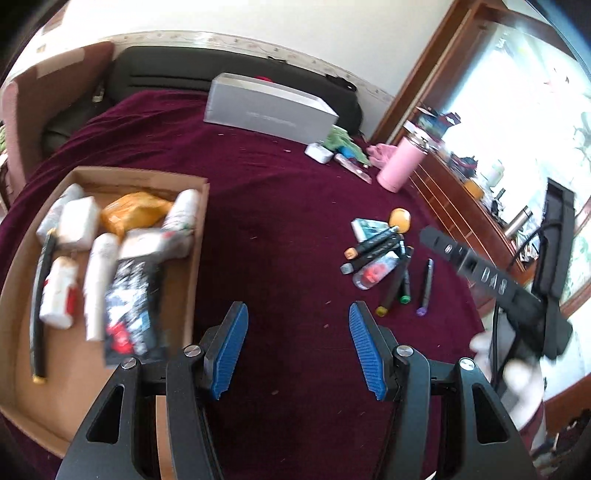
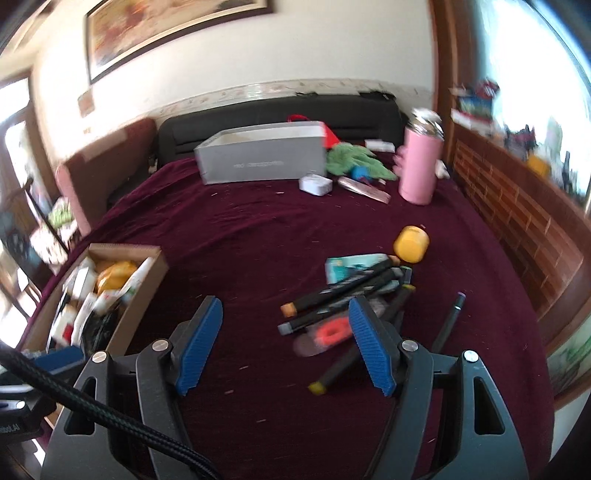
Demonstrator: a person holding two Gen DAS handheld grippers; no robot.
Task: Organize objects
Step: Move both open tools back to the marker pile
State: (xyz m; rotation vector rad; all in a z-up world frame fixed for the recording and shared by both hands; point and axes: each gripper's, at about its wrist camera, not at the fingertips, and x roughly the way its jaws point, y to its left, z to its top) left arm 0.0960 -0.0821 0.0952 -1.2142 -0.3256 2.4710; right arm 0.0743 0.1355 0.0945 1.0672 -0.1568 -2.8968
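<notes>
Hovering empty above a maroon velvet bedspread [image 2: 258,236], the right gripper [image 2: 286,343] and the left gripper [image 1: 297,349] both show their blue ribbed fingers [image 1: 231,343] spread wide with nothing between them; the step in hand looks like a reach for the next loose item, the sorting only partly done. Just beyond the right gripper lies the untidied heap: dark marker pens with coloured end caps [image 2: 340,291], a clear packet with a red ring inside [image 2: 325,334], a teal-and-white carton [image 2: 351,264], a round yellow lidded jar [image 2: 411,243] and, slightly apart, a slim black pen with a purple tip [image 2: 448,317]; the next move probably calls for lowering the jaws astride one marker and closing, taking care not to drag its neighbours, which overlap. Off to the left sits an open brown cardboard box [image 1: 201,229] already holding white tubes and packets [image 1: 99,273] and an orange pouch [image 1: 135,212]. Farther back stand a grey rectangular box [image 2: 258,162], a tall pink flask with a silver lid [image 2: 421,166] and a green cloth [image 2: 354,160]; behind them a black padded headboard [image 2: 258,110], a cream wall, a framed picture [image 2: 166,33] and a cluttered wooden sill [image 2: 517,206] under a bright window.
</notes>
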